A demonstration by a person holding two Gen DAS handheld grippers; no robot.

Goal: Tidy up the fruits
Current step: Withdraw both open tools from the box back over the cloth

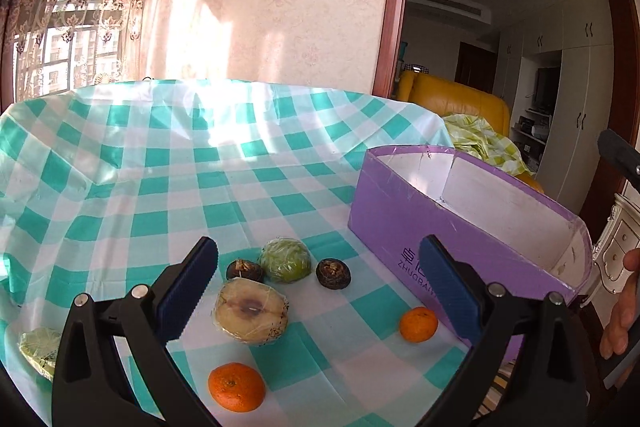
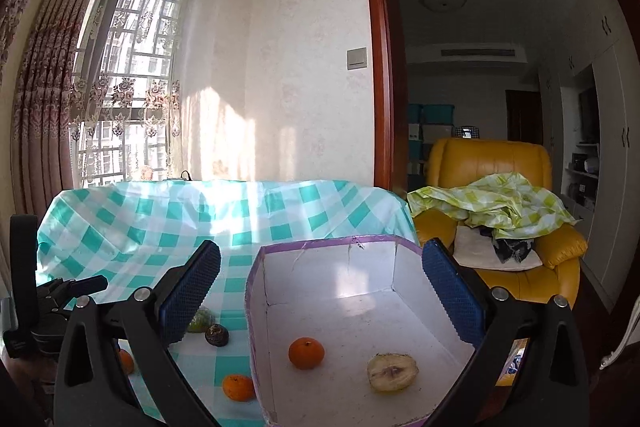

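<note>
Left claw (image 1: 320,291): jaws spread wide, holding nothing, poised above the fruit on the table (image 1: 168,163). Between its pads, on the checked cloth: a wrapped half fruit (image 1: 251,314) cut face up, a wrapped green fruit (image 1: 285,260) just behind it, and two dark round fruits, one to the left (image 1: 244,270) and one to the right (image 1: 333,273) of the green one. One orange (image 1: 236,386) lies near the lens; a second orange (image 1: 418,323) lies just beside the purple box (image 1: 404,223).

Right claw (image 2: 322,291): jaws equally wide, nothing gripped, poised over the open box (image 2: 256,307). Inside on the white floor: an orange (image 2: 306,352) and a half fruit (image 2: 392,372), apart from each other.

Hard to make out: another wrapped green item (image 1: 38,349) at the left edge of the left view, partly behind the claw's arm. A hand (image 1: 622,311) is cut off at the right edge of that view. In the right view the left pad covers part of a green fruit (image 2: 201,319), and an orange (image 2: 126,361) shows only as a sliver. Box lettering is partly covered by the right pad.
</note>
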